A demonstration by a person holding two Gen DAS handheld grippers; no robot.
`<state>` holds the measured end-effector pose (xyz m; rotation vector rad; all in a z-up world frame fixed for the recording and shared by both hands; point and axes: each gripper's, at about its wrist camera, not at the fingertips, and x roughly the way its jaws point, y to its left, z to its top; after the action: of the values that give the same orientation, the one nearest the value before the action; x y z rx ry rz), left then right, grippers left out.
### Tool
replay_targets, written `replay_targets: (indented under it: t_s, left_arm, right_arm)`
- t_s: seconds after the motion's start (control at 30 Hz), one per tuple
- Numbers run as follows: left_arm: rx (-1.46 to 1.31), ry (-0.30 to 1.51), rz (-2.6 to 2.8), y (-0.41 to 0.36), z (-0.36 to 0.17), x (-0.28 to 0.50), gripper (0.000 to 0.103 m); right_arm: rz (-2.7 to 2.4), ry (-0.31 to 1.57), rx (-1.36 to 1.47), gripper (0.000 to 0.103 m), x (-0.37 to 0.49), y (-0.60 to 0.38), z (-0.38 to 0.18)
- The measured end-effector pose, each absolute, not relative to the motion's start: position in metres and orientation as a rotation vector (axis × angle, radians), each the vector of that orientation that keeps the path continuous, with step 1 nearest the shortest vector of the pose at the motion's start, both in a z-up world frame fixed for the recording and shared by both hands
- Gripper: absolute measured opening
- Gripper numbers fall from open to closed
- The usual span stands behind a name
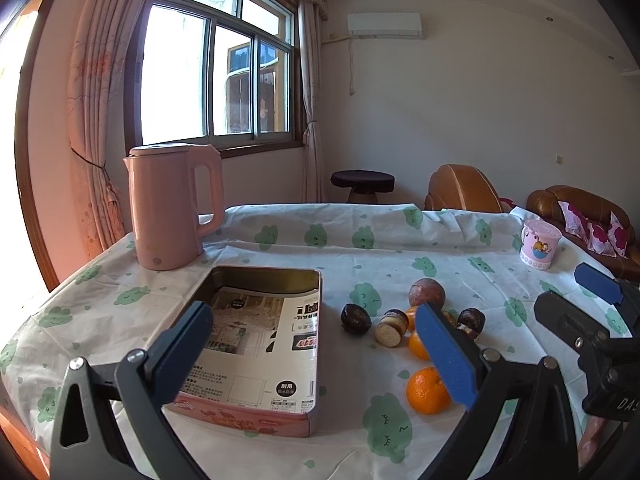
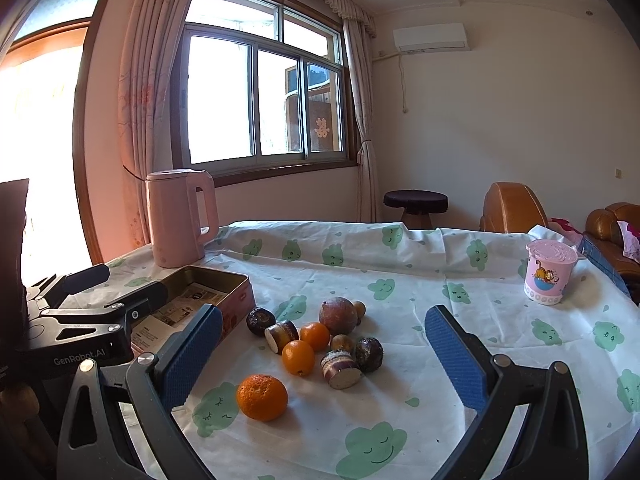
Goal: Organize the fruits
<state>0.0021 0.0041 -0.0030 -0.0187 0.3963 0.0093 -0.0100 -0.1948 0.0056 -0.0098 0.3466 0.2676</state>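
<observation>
A heap of fruit lies on the table: three oranges, the nearest one [image 2: 262, 397] [image 1: 427, 390] apart at the front, a big reddish-brown round fruit [image 2: 338, 315] [image 1: 427, 291], dark wrinkled fruits [image 2: 259, 321] and cut purple-skinned pieces [image 2: 341, 369]. An open pink tin box [image 1: 280, 344] [image 2: 236, 296] lined with printed paper lies left of the heap. My left gripper [image 1: 316, 344] is open and empty, hovering over the box's right edge. My right gripper [image 2: 324, 356] is open and empty, hovering in front of the heap.
A pink kettle [image 1: 172, 208] [image 2: 180, 220] stands behind the box. A pink lidded cup [image 2: 550, 276] [image 1: 539, 249] stands at the far right. The table carries a white cloth with green clouds [image 2: 400, 264]. Sofas and a stool stand beyond the far edge.
</observation>
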Motion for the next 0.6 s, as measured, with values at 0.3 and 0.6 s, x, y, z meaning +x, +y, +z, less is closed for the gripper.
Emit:
replay_targets:
  t_s: [0.3,0.6]
  left_arm:
    - [-0.025,0.399,0.015,0.0071,-0.0093,0.0007,0.103]
    - [-0.019,0.4,0.012,0.0051,-0.0108,-0.0003,0.103]
  right_arm:
    - [0.278,0.347,-0.021,0.102,-0.0127,-0.1892,-0.0003]
    - [0.277,0.352,-0.013,0.102,-0.0127,-0.1913,-0.0037]
